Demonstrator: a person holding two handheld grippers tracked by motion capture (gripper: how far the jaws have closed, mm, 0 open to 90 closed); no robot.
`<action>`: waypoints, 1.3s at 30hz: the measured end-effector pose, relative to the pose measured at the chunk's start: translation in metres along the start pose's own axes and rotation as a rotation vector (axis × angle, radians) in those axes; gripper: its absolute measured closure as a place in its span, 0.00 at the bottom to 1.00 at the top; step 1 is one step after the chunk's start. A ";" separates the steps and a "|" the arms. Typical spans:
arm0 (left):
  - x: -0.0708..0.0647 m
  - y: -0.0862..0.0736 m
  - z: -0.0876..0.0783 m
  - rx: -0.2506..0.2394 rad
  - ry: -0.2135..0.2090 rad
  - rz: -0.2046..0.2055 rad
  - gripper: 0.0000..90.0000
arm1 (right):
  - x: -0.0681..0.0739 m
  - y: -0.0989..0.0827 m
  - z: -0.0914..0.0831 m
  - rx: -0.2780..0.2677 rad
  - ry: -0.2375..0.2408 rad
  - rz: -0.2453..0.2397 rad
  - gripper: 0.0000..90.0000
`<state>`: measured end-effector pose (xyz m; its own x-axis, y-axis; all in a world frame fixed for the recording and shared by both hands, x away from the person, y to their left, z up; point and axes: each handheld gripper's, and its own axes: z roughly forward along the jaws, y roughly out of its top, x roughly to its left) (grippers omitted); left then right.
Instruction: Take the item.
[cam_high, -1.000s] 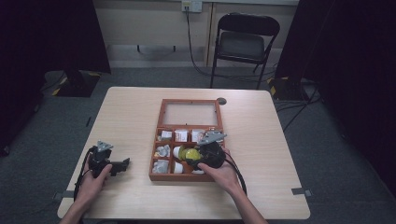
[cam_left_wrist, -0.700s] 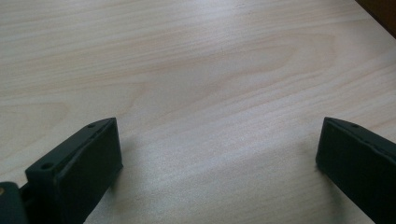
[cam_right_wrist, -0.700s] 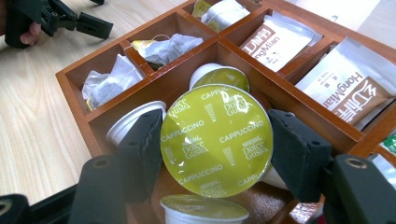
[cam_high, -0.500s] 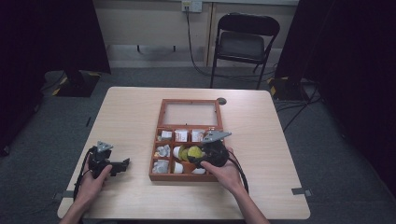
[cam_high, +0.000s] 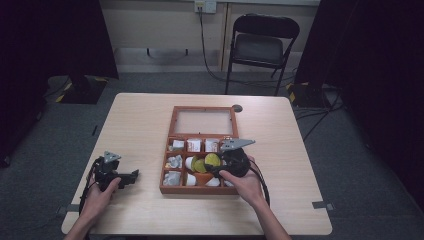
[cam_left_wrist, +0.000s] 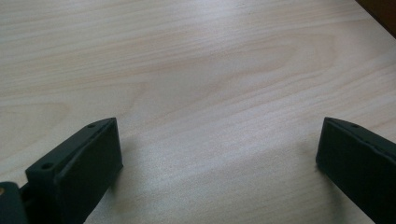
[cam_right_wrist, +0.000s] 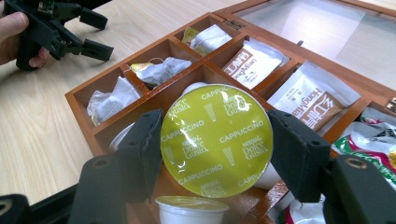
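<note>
Right gripper (cam_right_wrist: 215, 154) clamps a coffee capsule (cam_right_wrist: 216, 140), now lifted slightly above the wooden box (cam_high: 167, 172)'s middle compartment, so pick-up looks done. Left gripper (cam_high: 131, 176), jaws wide open and empty, rests on the table (cam_left_wrist: 196, 70) left of the box.

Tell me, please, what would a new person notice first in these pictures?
First, the yellow-green cappuccino capsule, clamped in the right gripper just above the wooden compartment box at the table's middle. Then the sachets in its far compartments, and the left gripper lying open on bare table.
</note>
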<state>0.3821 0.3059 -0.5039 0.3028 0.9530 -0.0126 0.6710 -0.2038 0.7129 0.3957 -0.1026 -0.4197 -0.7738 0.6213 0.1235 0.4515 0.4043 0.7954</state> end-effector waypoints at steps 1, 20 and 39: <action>0.000 0.000 0.000 0.001 0.000 -0.001 0.00 | 0.000 0.000 -0.001 -0.002 0.001 0.001 0.42; 0.000 0.000 0.000 -0.001 0.001 -0.003 0.00 | -0.006 0.004 -0.015 -0.038 -0.019 0.010 0.42; 0.000 0.000 0.000 -0.001 0.001 -0.003 0.00 | -0.017 0.005 -0.035 -0.080 -0.051 0.035 0.42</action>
<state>0.3823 0.3061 -0.5040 0.3000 0.9539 -0.0136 0.6712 -0.2009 0.7135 0.3953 -0.1351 -0.3972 -0.7339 0.6680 0.1231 0.4388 0.3280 0.8366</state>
